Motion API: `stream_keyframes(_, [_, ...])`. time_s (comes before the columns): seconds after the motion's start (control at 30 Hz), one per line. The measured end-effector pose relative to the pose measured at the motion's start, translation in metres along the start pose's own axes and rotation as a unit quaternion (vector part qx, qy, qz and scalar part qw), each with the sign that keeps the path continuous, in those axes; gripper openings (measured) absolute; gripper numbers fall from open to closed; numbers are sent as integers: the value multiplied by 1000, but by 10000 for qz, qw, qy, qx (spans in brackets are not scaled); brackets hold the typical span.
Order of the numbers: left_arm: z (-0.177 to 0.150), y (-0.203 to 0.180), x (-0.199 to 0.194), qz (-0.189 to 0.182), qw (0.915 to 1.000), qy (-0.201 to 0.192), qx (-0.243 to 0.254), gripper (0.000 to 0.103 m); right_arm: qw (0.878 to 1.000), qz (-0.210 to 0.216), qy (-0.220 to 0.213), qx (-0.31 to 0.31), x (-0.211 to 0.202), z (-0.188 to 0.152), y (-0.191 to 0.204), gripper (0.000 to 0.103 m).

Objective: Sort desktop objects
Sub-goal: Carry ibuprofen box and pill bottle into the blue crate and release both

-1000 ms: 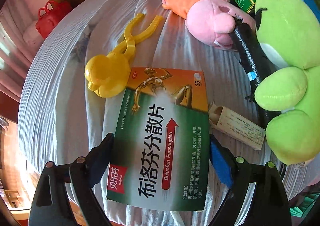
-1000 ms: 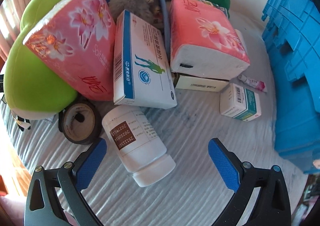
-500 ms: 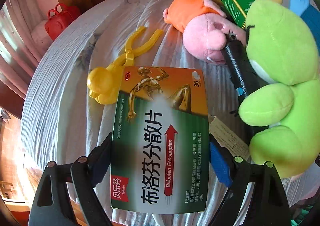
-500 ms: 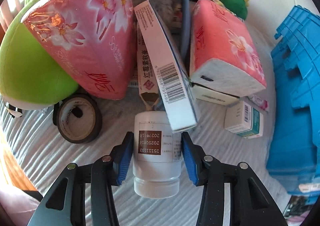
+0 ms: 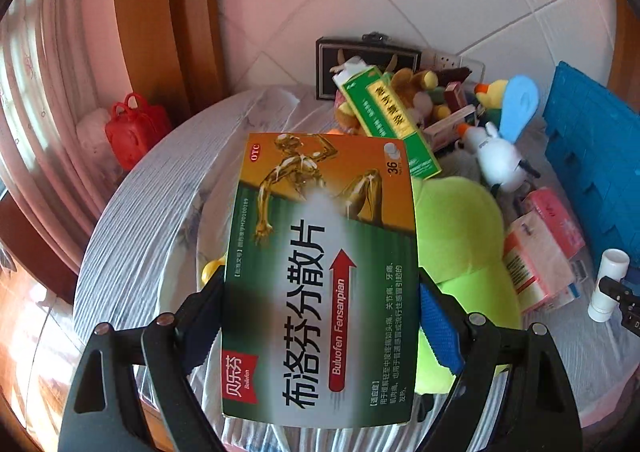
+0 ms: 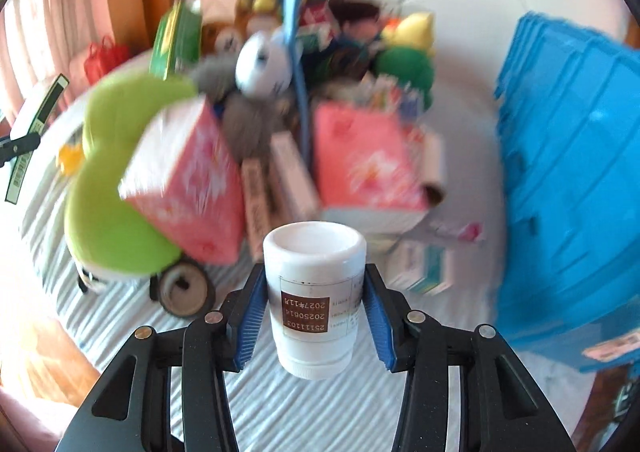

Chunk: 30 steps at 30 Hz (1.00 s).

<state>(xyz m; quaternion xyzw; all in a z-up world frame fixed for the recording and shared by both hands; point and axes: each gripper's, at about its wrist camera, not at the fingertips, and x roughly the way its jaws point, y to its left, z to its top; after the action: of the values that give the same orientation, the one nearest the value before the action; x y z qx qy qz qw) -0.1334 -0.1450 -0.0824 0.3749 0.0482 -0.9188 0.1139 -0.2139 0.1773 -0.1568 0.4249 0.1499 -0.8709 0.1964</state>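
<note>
My left gripper point(image 5: 320, 304) is shut on a large green and orange medicine box point(image 5: 320, 252), held flat by its long sides above the striped tablecloth point(image 5: 132, 236). My right gripper point(image 6: 314, 292) is shut on a white pill bottle point(image 6: 314, 252) with a brown date label, its blue pads pressing both sides, and holds it clear of the cloth. The bottle point(image 5: 608, 284) also shows at the right edge of the left wrist view. The box point(image 6: 36, 124) shows edge-on at the left of the blurred right wrist view.
A blue crate point(image 6: 568, 180) stands at the right. A heap fills the middle: a green plush point(image 5: 460, 236), pink tissue packs point(image 6: 188, 180), a long green box point(image 5: 384, 116), a white plush point(image 5: 496, 160) and small boxes. A tape roll point(image 6: 184, 288) lies on the cloth. A red bag point(image 5: 136, 128) sits beyond the table.
The right gripper closed on the lying bottle and lifted it off the cloth. The left gripper rose with the box and tipped up, bringing the wall and crate into view.
</note>
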Motion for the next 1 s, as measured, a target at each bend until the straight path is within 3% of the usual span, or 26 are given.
stream_keyframes(0.27, [50, -77, -43, -530, 9944, -797, 451, 87, 9903, -226, -1339, 296, -83, 37, -51, 46])
stream_keyframes(0.57, [94, -201, -79, -1337, 9751, -1394, 1091, 87, 9686, -810, -2320, 389, -178, 57, -124, 46])
stream_keyframes(0.67, [107, -246, -94, -1627, 9663, -1554, 1246, 87, 9638, -735, -2503, 548, -199, 53, -157, 46])
stream_keyframes(0.73, [115, -276, -106, -1791, 9595, -1704, 1351, 87, 9588, -1136, -2541, 571, -208, 52, -177, 46])
stream_keyframes(0.8, [124, -308, -117, -1983, 9531, -1798, 1416, 87, 9568, -1043, -2613, 731, -218, 50, -205, 46])
stream_keyframes(1.0, [141, -406, -133, -2364, 9393, -1868, 1641, 87, 9491, -1857, -2411, 808, -225, 47, -277, 46])
